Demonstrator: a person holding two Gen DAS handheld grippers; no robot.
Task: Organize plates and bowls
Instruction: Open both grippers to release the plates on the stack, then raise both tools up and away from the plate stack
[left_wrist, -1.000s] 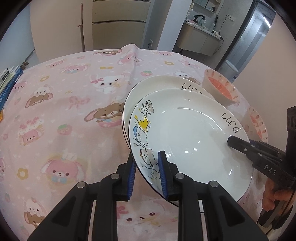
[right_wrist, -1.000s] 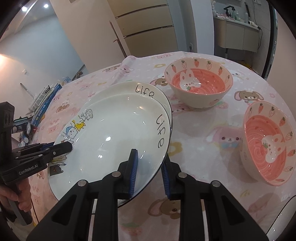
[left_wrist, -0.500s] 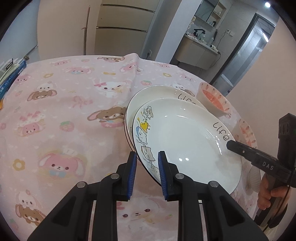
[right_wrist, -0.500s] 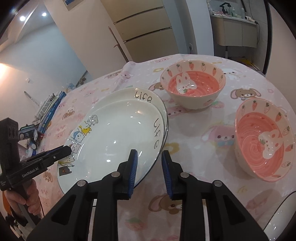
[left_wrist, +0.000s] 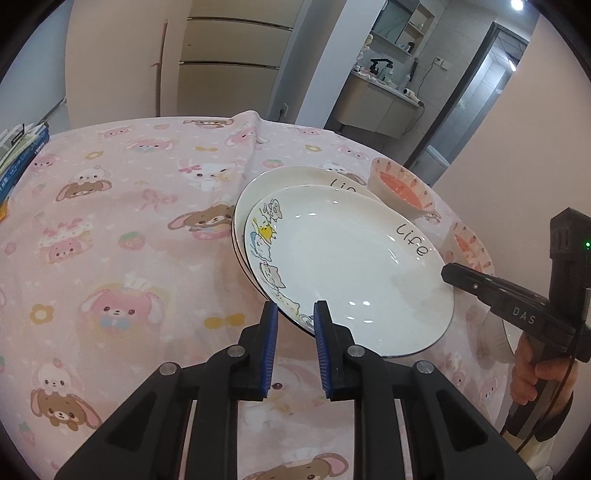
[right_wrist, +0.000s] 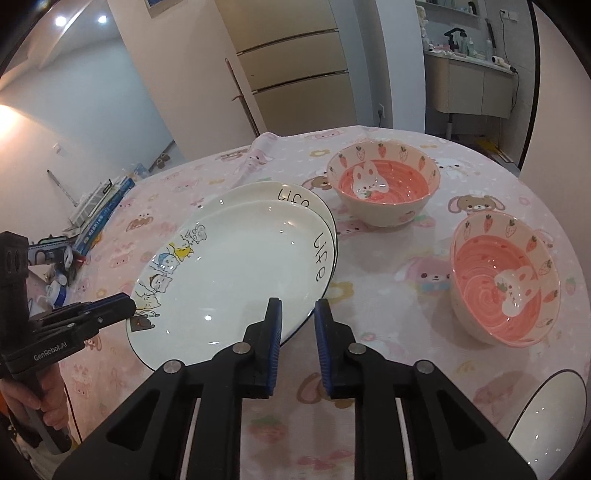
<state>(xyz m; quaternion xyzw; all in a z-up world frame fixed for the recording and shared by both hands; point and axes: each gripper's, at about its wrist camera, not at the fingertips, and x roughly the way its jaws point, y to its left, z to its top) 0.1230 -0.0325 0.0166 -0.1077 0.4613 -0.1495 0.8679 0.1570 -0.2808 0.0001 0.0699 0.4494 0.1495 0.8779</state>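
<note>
Two white "Life" plates sit stacked on the counter, the top plate (left_wrist: 343, 266) offset over the lower plate (left_wrist: 295, 175), just ahead of both pairs of jaws. Left gripper (left_wrist: 293, 325): jaws narrow and closing, nothing between the blue pads, the plate's cartoon-cat rim just beyond the tips. Right gripper (right_wrist: 297, 325): jaws closing too, slim gap, empty, the plate's near edge just past the left pad. Beyond the right jaws and off to their right stand two pink strawberry bowls, the far bowl (right_wrist: 384, 184) and the near bowl (right_wrist: 506, 284), well apart on the pink bunny tablecloth (left_wrist: 110, 221).
</note>
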